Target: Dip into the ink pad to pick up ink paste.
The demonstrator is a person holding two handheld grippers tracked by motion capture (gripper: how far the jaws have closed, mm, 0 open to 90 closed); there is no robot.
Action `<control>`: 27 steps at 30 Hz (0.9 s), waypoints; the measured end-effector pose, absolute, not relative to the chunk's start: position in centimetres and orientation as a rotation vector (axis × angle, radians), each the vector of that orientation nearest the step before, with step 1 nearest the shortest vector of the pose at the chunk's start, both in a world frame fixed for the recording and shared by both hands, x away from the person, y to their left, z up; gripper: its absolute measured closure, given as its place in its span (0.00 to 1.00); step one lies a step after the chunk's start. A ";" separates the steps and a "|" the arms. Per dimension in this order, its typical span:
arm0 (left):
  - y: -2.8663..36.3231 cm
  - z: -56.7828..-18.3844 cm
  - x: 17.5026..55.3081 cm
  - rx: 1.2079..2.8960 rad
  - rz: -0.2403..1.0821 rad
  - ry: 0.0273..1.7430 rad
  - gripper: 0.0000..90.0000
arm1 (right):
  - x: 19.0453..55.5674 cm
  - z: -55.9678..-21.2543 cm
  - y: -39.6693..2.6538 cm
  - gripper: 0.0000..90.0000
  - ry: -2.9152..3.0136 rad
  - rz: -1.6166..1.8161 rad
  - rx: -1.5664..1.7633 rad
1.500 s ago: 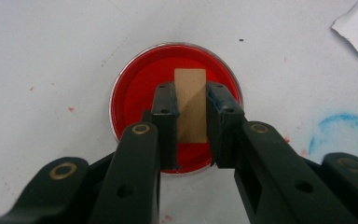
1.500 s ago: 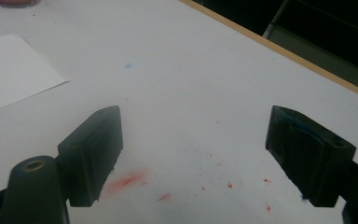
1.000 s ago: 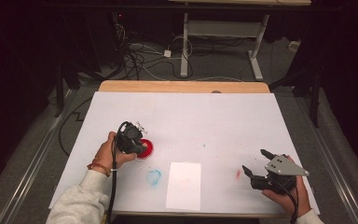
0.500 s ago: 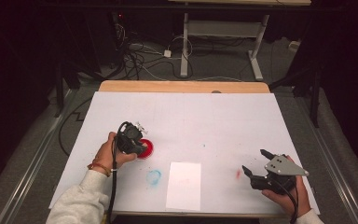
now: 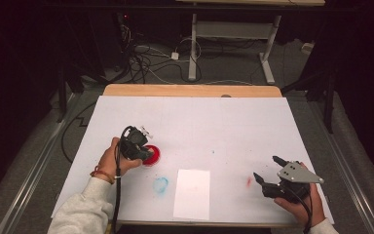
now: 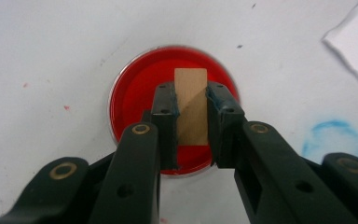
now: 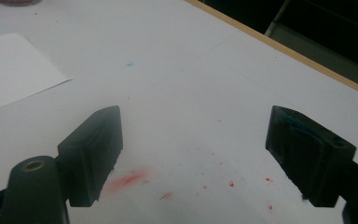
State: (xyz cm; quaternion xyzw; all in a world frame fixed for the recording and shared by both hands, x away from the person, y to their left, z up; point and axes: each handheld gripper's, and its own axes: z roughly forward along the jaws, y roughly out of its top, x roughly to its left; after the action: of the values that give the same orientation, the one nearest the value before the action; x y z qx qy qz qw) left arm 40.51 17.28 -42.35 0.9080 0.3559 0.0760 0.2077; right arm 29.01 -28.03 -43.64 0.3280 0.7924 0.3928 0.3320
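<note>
So the left tongs [image 6: 190, 100] are clamped on a small wooden block [image 6: 191, 105], one pad on each side face, and the block sticks out a bit past the tips. Right under and beyond those tips sits a round red dish [image 6: 135, 98] full of red paint, so the block hangs over the middle of it. Can't tell whether the block's far end is actually touching the paint. From the high view the left tongs [image 5: 148, 153] sit at the edge of the dish [image 5: 154, 155], with the hand [image 5: 114, 158] wrapped around the body and the cable running back along a grey sleeve.

The right tongs [image 7: 200, 158] are wide open with nothing in them, just bare counter [image 7: 177, 84] between the pads. A red smear [image 7: 128, 179] lies right by the left-hand pad in that view, with little red specks scattered between the two pads. In the high view the right tongs [image 5: 268, 170] hover low at the near right corner, well apart from the left tongs.

Between the two tongs lies a white sheet of paper [image 5: 192, 193], closer to the near edge. Just beside it, toward the left tongs, there's a blue ring-shaped smudge [image 5: 160, 185]. The red smear [image 5: 249, 181] shows just left of the right tongs.
</note>
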 end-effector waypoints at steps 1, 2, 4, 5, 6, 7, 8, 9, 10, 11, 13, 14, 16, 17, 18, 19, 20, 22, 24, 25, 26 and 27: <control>17.3 -41.9 40.3 2.519 0.229 0.987 0.82 | 29.0 -43.6 -28.1 0.21 2.071 1.027 0.858; 17.4 -41.5 40.2 2.512 0.238 0.978 0.82 | 29.0 -43.7 -28.1 0.21 2.071 1.027 0.858; 17.7 -40.7 39.8 2.493 0.262 0.975 0.82 | 29.0 -43.6 -28.0 0.21 2.071 1.028 0.857; 17.8 -40.3 39.7 2.491 0.268 0.971 0.82 | 29.0 -43.6 -28.0 0.21 2.071 1.028 0.856; 18.0 -40.0 39.5 2.480 0.274 0.968 0.82 | 29.0 -43.6 -28.0 0.21 2.071 1.029 0.855; 18.1 -39.7 39.3 2.470 0.279 0.965 0.82 | 29.0 -43.6 -28.0 0.21 2.069 1.030 0.855; 18.3 -39.5 39.2 2.468 0.283 0.961 0.82 | 28.9 -43.6 -28.0 0.21 2.068 1.031 0.857; 18.4 -39.3 39.1 2.467 0.290 0.960 0.82 | 28.9 -43.5 -28.1 0.21 2.066 1.031 0.858; 18.5 -39.1 39.0 2.461 0.299 0.965 0.82 | 28.9 -43.5 -28.1 0.21 2.064 1.033 0.859; 18.7 -38.9 39.0 2.456 0.304 0.963 0.82 | 28.9 -43.5 -28.1 0.21 2.065 1.032 0.858; 18.9 -38.6 38.8 2.446 0.310 0.964 0.82 | 28.9 -43.5 -28.1 0.21 2.064 1.032 0.859; 19.0 -38.5 38.8 2.439 0.323 0.967 0.82 | 28.9 -43.5 -28.0 0.21 2.064 1.031 0.858; 19.1 -38.2 38.7 2.437 0.326 0.964 0.82 | 28.9 -43.5 -28.0 0.21 2.066 1.029 0.857; 19.1 -38.1 38.6 2.433 0.335 0.967 0.82 | 28.9 -43.5 -28.0 0.21 2.066 1.030 0.858; 19.2 -38.0 38.5 2.428 0.346 0.969 0.82 | 28.9 -43.5 -28.0 0.21 2.066 1.030 0.858; 19.2 -37.9 38.5 2.421 0.338 0.967 0.82 | 28.9 -43.5 -28.1 0.21 2.067 1.030 0.857; 19.3 -37.8 38.5 2.423 0.337 0.966 0.82 | 29.0 -43.5 -28.1 0.21 2.065 1.030 0.859; 19.3 -37.8 38.5 2.419 0.340 0.971 0.82 | 29.0 -43.5 -28.1 0.21 2.065 1.032 0.858; 19.3 -37.9 38.5 2.417 0.342 0.970 0.82 | 29.0 -43.6 -28.1 0.21 2.066 1.031 0.858; 19.2 -38.0 38.5 2.424 0.343 0.967 0.82 | 28.9 -43.6 -28.1 0.21 2.066 1.031 0.858; 19.2 -38.1 38.6 2.429 0.340 0.964 0.82 | 29.0 -43.6 -28.0 0.21 2.068 1.031 0.857; 19.1 -38.2 38.6 2.430 0.339 0.965 0.82 | 29.0 -43.6 -28.0 0.21 2.069 1.029 0.855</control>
State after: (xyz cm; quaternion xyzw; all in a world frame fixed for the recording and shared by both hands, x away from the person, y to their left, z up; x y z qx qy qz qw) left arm 38.59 19.10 -38.20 0.8925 0.3545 0.1245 0.2496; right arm 28.95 -28.04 -43.57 0.3274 0.7920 0.3939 0.3323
